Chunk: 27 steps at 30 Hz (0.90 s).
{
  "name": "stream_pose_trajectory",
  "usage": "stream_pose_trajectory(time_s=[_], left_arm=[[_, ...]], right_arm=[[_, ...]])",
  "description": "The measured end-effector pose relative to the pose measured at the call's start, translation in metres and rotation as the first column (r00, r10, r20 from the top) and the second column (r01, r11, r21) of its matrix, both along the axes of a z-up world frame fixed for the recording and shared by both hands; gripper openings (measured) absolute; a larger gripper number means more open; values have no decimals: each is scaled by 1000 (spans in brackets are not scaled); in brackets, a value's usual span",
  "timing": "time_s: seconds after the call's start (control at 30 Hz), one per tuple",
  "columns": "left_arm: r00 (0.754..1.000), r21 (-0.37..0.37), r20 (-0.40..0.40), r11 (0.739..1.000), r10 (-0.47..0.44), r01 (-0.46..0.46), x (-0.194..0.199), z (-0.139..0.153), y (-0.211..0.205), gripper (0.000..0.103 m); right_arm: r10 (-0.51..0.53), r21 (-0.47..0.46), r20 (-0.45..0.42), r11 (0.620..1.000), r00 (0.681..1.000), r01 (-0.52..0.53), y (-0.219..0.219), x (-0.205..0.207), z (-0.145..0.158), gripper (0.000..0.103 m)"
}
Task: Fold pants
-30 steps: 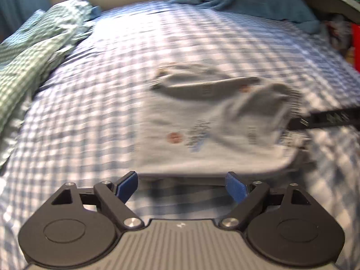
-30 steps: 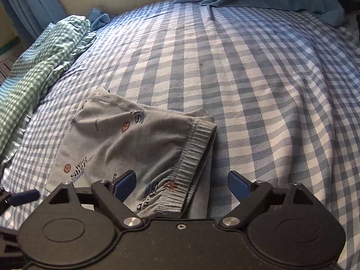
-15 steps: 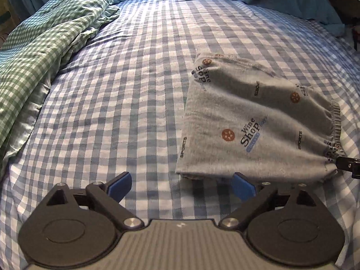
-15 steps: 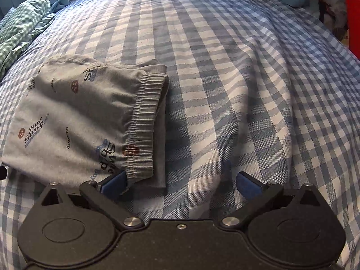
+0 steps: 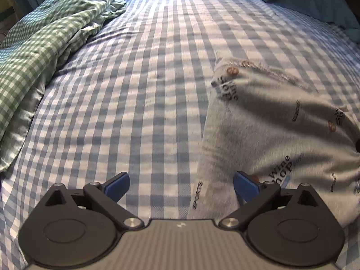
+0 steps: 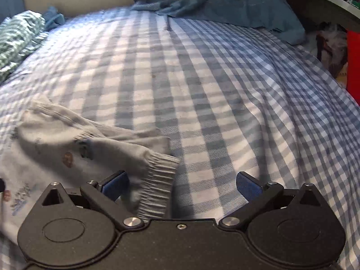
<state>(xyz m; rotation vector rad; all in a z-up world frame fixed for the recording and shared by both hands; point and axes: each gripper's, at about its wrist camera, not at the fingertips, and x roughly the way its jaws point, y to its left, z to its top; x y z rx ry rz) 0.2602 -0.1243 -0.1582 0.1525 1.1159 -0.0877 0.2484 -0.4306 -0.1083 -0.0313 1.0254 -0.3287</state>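
1. The left claw [image 5: 181, 185] stands spread wide with nothing pinched; its jaws have just been opening further, and only the near left edge of the pants [image 5: 270, 139] lies in the gap beside its right blue finger [image 5: 246, 185], which sits over the cloth.
2. The right claw [image 6: 181, 185] is also spread wide and holds nothing. Its jaws opened within the last second. The ribbed waistband [image 6: 158, 184] of the pants [image 6: 67, 148] lies between its fingers, just beside the left blue finger [image 6: 114, 185].
3. The pants are grey with small printed words and round brown marks. They lie as a folded bundle on the bed [image 5: 146, 94], ahead and to the right of the left claw, ahead and to the left of the right claw.
4. A second ago the left view showed the bundle blurred and moving; half a second ago it lay flat and sharp. Now it looks blurred again and a shaded ridge crosses it, so it may not be fully settled.
5. Judged from this, both claws have let go after a fold, and the pants look close to done; a last smoothing or one more fold may remain.
6. A green checked blanket [image 5: 45, 36] lies far ahead to the left of the left claw, well apart from the pants.
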Motion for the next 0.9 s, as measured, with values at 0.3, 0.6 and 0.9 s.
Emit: stream_pose_trajectory(time_s=[0.3,0.6,0.9], left_arm=[[997,-90,71,996,10,-3,4,26,4,103],[981,-14,140,990,-135,138,87,17,-73,103],[975,96,105,978,-196,186,104,-3,-95,103]], right_arm=[[41,89,130,995,991,-53,-11,-10,24,102],[189,93,112,975,976,-200,18,38,7,102],[216,39,102,974,971,-221,8,44,1,102]])
